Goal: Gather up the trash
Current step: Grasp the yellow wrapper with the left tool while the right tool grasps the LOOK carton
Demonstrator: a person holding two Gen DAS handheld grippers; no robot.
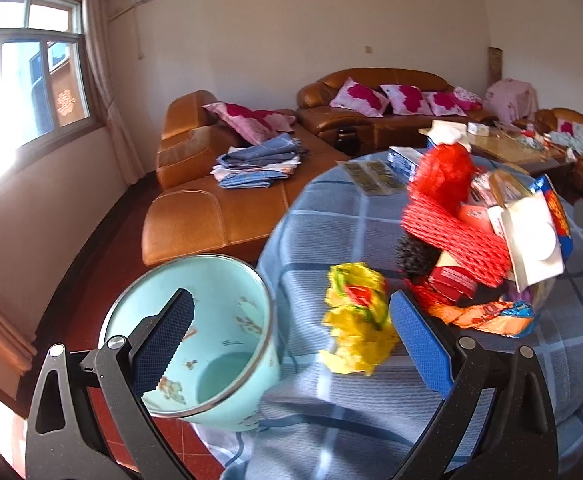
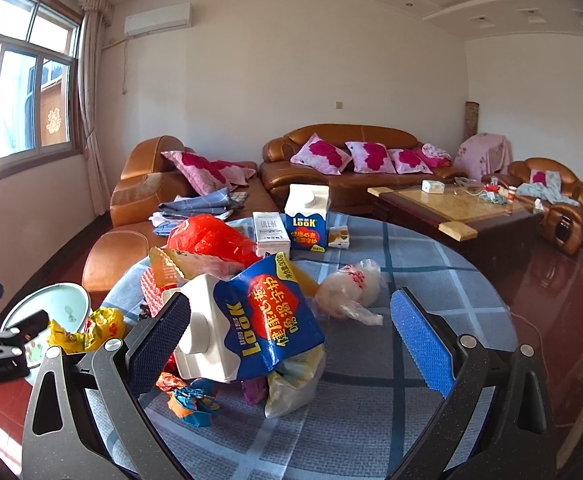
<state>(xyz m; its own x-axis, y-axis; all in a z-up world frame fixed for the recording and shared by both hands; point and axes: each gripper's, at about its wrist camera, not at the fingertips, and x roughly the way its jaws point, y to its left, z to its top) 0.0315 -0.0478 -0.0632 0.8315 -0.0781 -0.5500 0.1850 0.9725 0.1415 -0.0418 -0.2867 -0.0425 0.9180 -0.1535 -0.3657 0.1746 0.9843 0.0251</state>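
Note:
A pile of trash sits on the round table with the blue checked cloth [image 2: 431, 256]. In the left wrist view my left gripper [image 1: 291, 336] is open; a crumpled yellow wrapper [image 1: 357, 316] lies between its fingers, and a light blue bin [image 1: 211, 344] sits behind the left finger at the table's edge. Red foam netting [image 1: 455, 236] and an orange wrapper [image 1: 487, 320] lie right of it. In the right wrist view my right gripper [image 2: 291, 336] is open around a crushed blue and white LOOK carton [image 2: 251, 324]. A clear plastic bag [image 2: 351, 288] lies just beyond.
An upright LOOK carton [image 2: 306, 216], a white box [image 2: 271, 234] and a small box [image 2: 338, 237] stand at the table's far side. Brown leather sofas [image 2: 343, 160] and a coffee table [image 2: 451, 204] lie beyond. The floor is red tile [image 1: 103, 248].

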